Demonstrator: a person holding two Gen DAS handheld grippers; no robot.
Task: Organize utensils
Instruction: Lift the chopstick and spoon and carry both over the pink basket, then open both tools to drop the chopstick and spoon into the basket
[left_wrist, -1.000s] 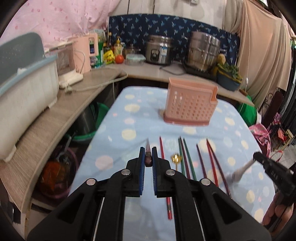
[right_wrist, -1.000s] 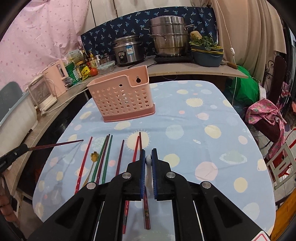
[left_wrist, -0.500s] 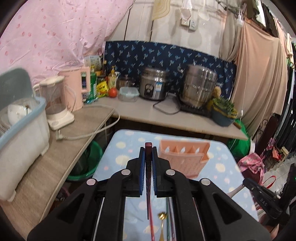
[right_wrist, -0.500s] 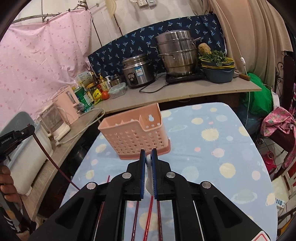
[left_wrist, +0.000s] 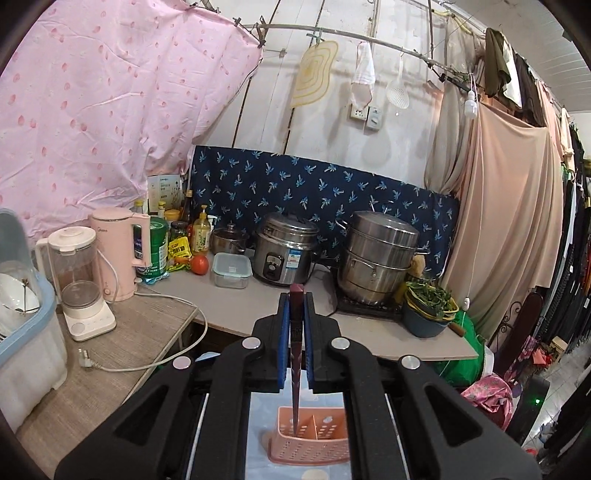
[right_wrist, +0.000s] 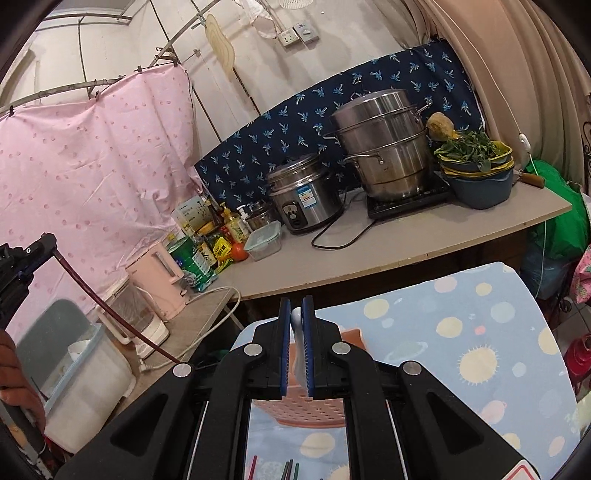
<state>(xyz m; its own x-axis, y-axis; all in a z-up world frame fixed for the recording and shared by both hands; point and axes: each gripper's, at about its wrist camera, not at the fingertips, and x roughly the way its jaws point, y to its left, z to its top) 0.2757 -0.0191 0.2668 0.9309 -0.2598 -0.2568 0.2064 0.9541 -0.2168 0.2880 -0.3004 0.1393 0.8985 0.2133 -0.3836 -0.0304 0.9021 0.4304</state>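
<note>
Over the blue spotted tablecloth (right_wrist: 480, 332), both grippers are raised high and tipped so their cameras look across at the kitchen counter (left_wrist: 258, 310). The left gripper (left_wrist: 295, 332) is clamped tight on a dark red chopstick (left_wrist: 295, 354), which hangs almost straight down between the blue pads; its lower tip reaches the left compartment of the pink basket (left_wrist: 314, 439) standing on the table below, though whether the tip is inside or just above the rim is hard to tell. From the right-hand camera the same chopstick (right_wrist: 110, 317) shows as a long dark line slanting down from the left gripper (right_wrist: 37, 247) at the far left edge, where the person's hand (right_wrist: 14, 373) grips the handle.

The right gripper (right_wrist: 296, 343) is closed narrowly on a white spoon handle (right_wrist: 297, 332), which stands up between the pads. Directly beneath it sits the pink basket (right_wrist: 295, 413), mostly hidden by the gripper body. At the bottom edge, the ends of a few red and green chopsticks (right_wrist: 288, 470) lie on the cloth near the basket.

On the counter behind stand a rice cooker (left_wrist: 284, 251), a tall steel steamer pot (left_wrist: 380, 258), a pink kettle (left_wrist: 122, 251) and a blender (left_wrist: 77, 284).
</note>
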